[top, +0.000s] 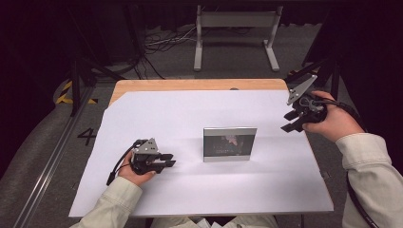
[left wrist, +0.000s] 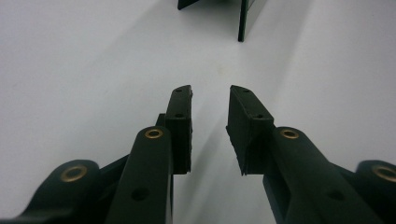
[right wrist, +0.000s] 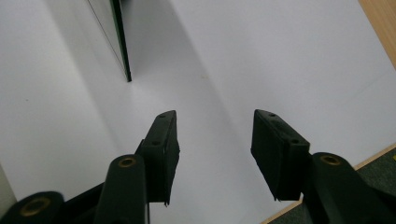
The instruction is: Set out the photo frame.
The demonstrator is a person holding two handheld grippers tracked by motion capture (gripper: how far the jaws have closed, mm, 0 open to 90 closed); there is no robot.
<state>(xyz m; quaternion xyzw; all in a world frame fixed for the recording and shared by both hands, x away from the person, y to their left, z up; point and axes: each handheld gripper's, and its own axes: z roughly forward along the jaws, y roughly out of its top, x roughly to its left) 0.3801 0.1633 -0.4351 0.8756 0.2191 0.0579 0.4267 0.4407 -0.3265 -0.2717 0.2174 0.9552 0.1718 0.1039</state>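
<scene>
A silver-edged picture frame (top: 230, 144) with a dark picture stands upright in the middle of a white sheet (top: 180, 114). My left gripper (top: 170, 164) lies low on the sheet, left of the frame, pointing right toward it. Its jaws stand apart with nothing between them (left wrist: 210, 91), and the frame's edge (left wrist: 243, 21) lies ahead. My right gripper (top: 288, 121) hovers at the sheet's right edge, right of the frame and apart from it. It is open and empty (right wrist: 215, 114), with the frame's side (right wrist: 119, 37) at the upper left.
The white sheet covers a wooden table (top: 190, 84), whose bare edge shows at the back and right (right wrist: 380, 23). Behind the table, a metal stand (top: 235, 33) and loose cables (top: 161, 42) sit on the grey floor.
</scene>
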